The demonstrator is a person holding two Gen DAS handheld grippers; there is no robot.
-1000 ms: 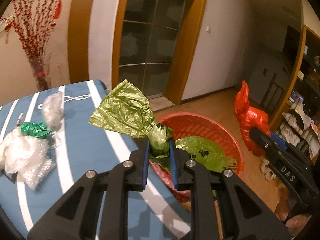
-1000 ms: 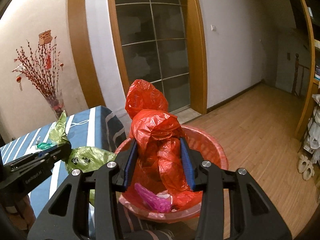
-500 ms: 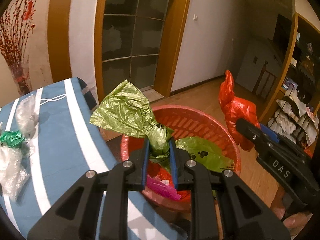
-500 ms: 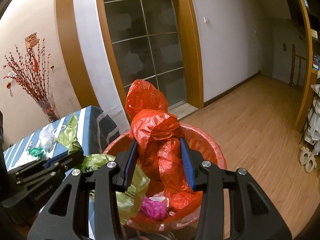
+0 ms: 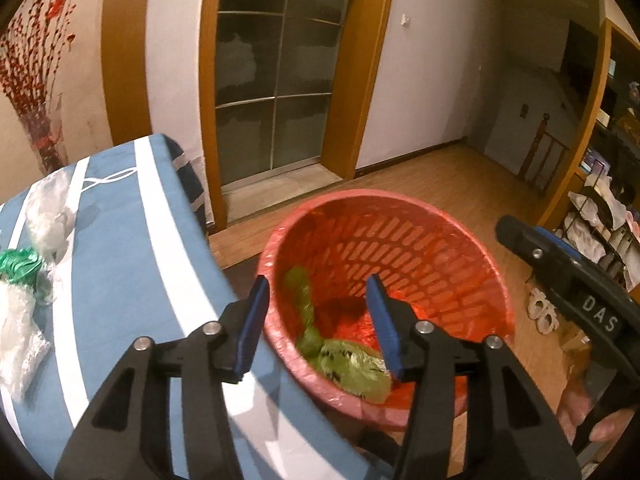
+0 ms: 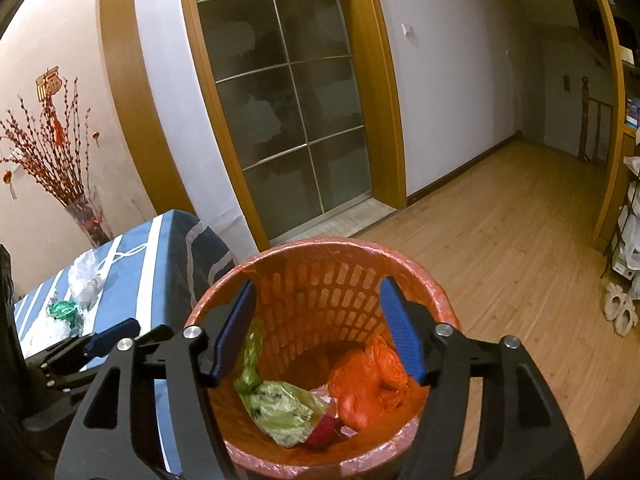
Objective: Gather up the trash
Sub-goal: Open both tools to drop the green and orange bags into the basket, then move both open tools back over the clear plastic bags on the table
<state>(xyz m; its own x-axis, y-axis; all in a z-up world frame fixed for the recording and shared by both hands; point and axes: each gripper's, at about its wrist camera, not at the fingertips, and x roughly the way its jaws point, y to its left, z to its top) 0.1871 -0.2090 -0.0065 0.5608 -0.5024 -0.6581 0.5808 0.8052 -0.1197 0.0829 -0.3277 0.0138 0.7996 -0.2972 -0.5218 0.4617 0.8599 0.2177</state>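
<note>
A red slotted waste basket [image 5: 400,220] [image 6: 340,252] stands on the floor beside the table. A green plastic bag [image 5: 352,368] [image 6: 280,404] and a red plastic bag [image 6: 368,380] lie inside it, with a small pink scrap [image 6: 324,432]. My left gripper [image 5: 316,324] is open and empty above the basket's near rim. My right gripper [image 6: 316,328] is open and empty over the basket; it also shows at the right of the left wrist view [image 5: 560,280]. Clear plastic bags [image 5: 48,212] and a green wrapper [image 5: 18,264] lie on the table.
The table has a blue cloth with white stripes [image 5: 120,260] and its edge is next to the basket. A vase of red branches [image 6: 84,216] stands at the wall. Wooden floor [image 6: 500,240], a glass door and a shelf with slippers [image 6: 618,308] lie beyond.
Both grippers opened. The green bag dropped from the left gripper and the red bag from the right gripper; both now lie in the basket.
</note>
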